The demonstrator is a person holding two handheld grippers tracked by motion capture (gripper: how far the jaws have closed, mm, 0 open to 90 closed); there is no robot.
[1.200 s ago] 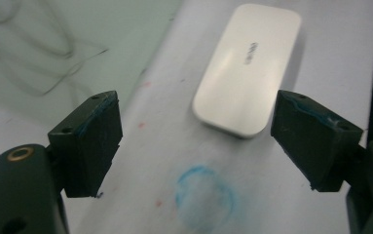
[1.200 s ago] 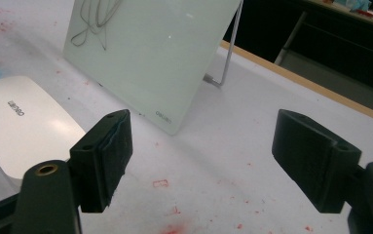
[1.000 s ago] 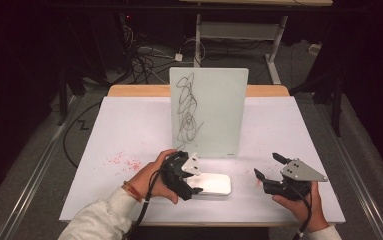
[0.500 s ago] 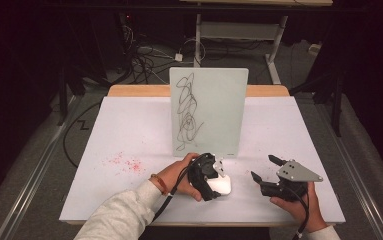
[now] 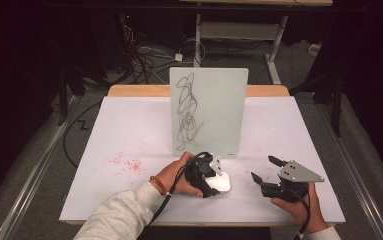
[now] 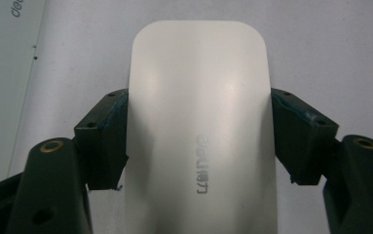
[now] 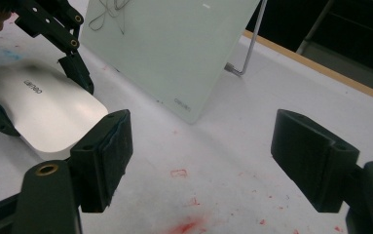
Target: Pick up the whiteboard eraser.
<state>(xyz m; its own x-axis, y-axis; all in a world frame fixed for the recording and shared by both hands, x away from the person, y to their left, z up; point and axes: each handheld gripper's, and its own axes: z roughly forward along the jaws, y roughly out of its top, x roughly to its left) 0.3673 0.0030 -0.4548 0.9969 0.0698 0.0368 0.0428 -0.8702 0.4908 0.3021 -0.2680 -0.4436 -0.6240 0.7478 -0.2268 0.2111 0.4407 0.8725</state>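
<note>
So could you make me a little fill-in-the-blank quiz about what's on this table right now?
1. The left gripper has its jaws set on the two sides of the flat ____ eraser.
2. The right gripper holds nothing; its jaws stand ____.
3. The upright glass board carries a ____ scribble.
4. Left of the left hand, the table shows ____ specks.

Missing words: white; open; black; red
</note>
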